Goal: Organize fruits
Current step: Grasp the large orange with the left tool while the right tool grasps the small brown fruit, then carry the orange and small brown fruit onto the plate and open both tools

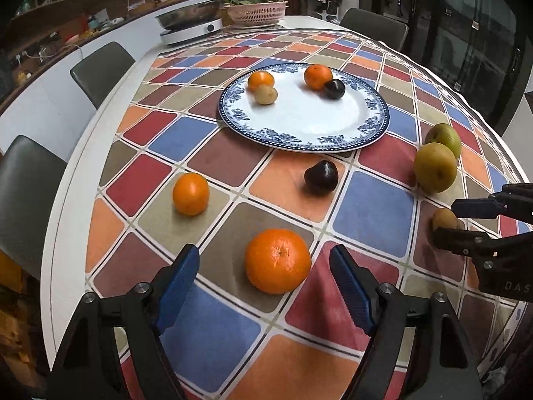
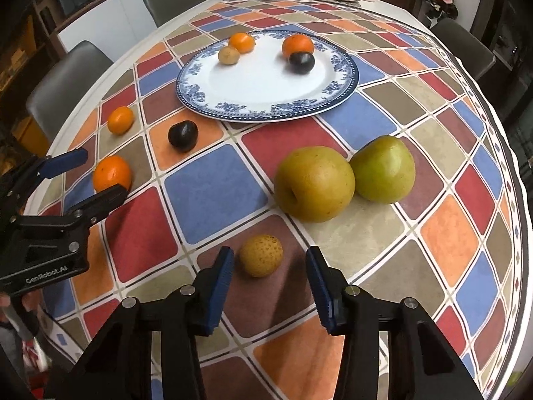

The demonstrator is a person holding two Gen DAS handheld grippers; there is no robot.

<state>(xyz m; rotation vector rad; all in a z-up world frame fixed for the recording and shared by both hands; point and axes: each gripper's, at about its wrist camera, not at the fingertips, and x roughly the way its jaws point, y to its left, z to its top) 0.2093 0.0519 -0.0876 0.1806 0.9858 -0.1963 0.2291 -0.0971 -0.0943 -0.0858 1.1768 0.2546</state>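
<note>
A blue-rimmed white plate (image 1: 299,133) (image 2: 253,100) holds two oranges, a small yellow fruit and a dark plum. On the tablecloth lie a big orange (image 1: 277,260) (image 2: 111,173), a smaller orange (image 1: 190,193) (image 2: 120,120), a dark plum (image 1: 320,177) (image 2: 182,136), two green-yellow pears (image 1: 434,167) (image 2: 314,183) and a small yellow fruit (image 2: 261,255) (image 1: 444,219). My left gripper (image 1: 265,265) (image 2: 100,173) is open, its fingers either side of the big orange. My right gripper (image 2: 269,263) (image 1: 448,220) is open around the small yellow fruit.
A chequered cloth (image 1: 373,210) covers the table. An induction cooker with a pan (image 1: 190,23) and a pink basket (image 1: 256,13) stand at the far end. Grey chairs (image 1: 100,70) line the left side and far right.
</note>
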